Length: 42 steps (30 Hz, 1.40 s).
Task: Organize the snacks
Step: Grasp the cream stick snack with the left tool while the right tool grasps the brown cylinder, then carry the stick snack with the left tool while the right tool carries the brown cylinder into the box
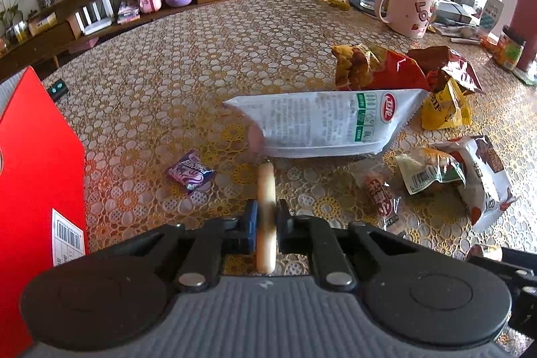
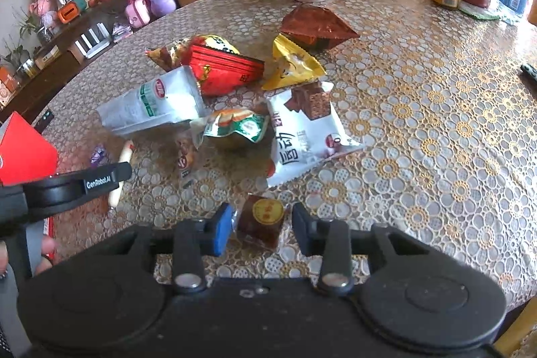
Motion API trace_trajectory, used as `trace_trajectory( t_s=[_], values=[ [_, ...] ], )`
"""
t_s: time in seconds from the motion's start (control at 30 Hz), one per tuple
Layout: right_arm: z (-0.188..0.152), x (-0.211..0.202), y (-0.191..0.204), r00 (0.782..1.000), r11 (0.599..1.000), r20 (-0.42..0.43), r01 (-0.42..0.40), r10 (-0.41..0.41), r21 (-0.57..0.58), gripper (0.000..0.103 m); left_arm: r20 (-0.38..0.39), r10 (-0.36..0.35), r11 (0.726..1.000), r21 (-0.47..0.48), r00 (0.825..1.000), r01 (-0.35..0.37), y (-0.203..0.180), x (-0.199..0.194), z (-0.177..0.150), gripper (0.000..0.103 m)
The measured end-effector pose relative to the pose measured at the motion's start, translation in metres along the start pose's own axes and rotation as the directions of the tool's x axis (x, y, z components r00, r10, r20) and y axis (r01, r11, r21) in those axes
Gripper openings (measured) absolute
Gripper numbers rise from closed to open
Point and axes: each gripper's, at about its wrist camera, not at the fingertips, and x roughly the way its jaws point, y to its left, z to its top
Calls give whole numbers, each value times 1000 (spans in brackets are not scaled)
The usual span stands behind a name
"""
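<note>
Red box sat unfilled w/ most snacks loose; left gripper clamped sausage stick; right gripper pinched brown candy.

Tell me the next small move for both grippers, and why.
Probably lift both straight up a little. The left gripper is shut on the pale sausage stick, and the right gripper has the small brown wrapped snack between its pads, apparently pinched. Both snacks still lie on the table.
</note>
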Motion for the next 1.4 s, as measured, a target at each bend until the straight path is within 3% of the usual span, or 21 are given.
trace_trajectory(
  t_s=[0.33, 0.83, 1.4],
  values=[
    [-4, -12, -4, 1000, 999, 3, -30, 30, -18, 29, -6, -23, 998, -57, 1000, 22, 10, -17, -5, 10],
    [-15, -64, 9, 993, 986, 45, -103, 110, -130, 29, 13, -47, 994, -99, 999, 48, 19, -79, -34, 10],
    [-23, -114, 52, 972, 933, 77, -187, 220, -308, 29, 79, -33, 990, -137, 996, 44, 35, -168, -52, 10]
  ],
)
